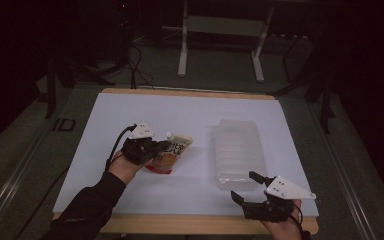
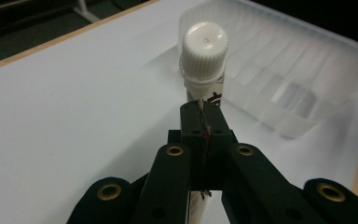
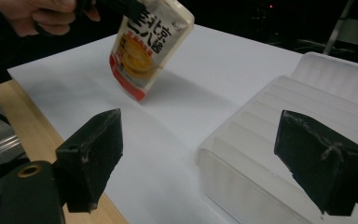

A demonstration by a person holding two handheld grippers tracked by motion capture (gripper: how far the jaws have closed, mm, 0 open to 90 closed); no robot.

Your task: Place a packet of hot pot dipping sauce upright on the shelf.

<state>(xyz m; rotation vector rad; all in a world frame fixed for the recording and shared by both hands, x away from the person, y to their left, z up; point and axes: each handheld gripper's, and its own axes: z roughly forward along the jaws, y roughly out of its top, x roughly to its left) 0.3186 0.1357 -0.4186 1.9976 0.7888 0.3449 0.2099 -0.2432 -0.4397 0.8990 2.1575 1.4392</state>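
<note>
A spouted sauce pouch [image 1: 174, 151] with orange and red print and a white screw cap [image 2: 205, 44] hangs tilted, its lower corner close to the white sheet. My left gripper [image 1: 164, 146] is shut on the pouch's thin top edge just below the cap; the left gripper view shows the left gripper [image 2: 204, 116] with its jaws pressed together on that edge. In the right gripper view the pouch [image 3: 149, 42] dangles from the far hand [image 3: 37, 16]. My right gripper [image 1: 244, 185] stands open at the near end of the clear ribbed tray [image 1: 237, 150], with nothing between its jaws [image 3: 200, 154].
The table [image 1: 190, 222] is covered by a white sheet [image 1: 145, 115] with a wooden rim around it. The clear tray [image 3: 307, 107] lies right of centre. Cables and a metal stand [image 1: 220, 30] are on the dark floor beyond the far edge.
</note>
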